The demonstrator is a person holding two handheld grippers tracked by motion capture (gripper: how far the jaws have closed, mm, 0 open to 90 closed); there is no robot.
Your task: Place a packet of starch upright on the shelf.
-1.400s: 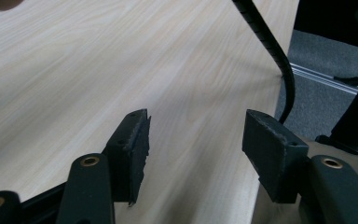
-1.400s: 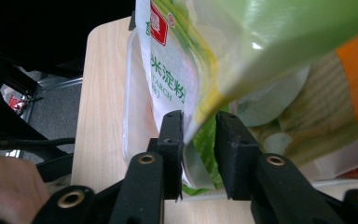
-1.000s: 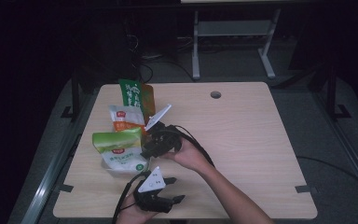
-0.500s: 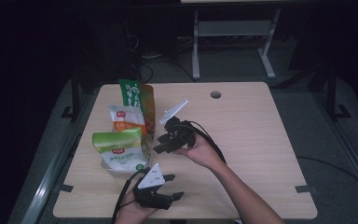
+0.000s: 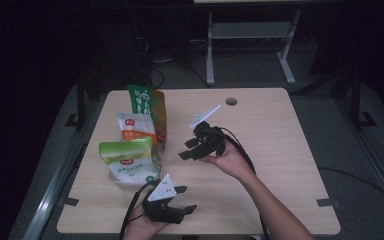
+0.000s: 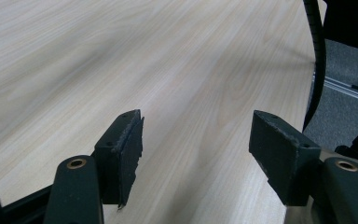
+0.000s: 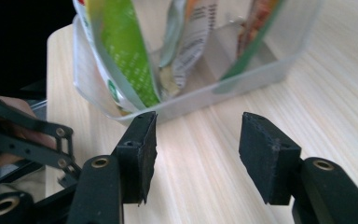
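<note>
A clear plastic bin stands on the left part of the wooden table, with three snack bags upright in it: a light green one nearest, a white and orange one behind it, a dark green one at the back. My right gripper hovers open just right of the bin, jaws pointing at it with nothing between them. In the right gripper view the jaws face the bin's wall. My left gripper is open near the table's front edge, over bare wood.
A round cable hole sits at the table's far middle. A white desk frame stands on the floor beyond. A black cable hangs past the table's edge in the left gripper view. Dark floor surrounds the table.
My right gripper has drawn back to the right, away from the bin, and turned its jaws toward it. The left gripper has shifted slightly right along the front edge.
</note>
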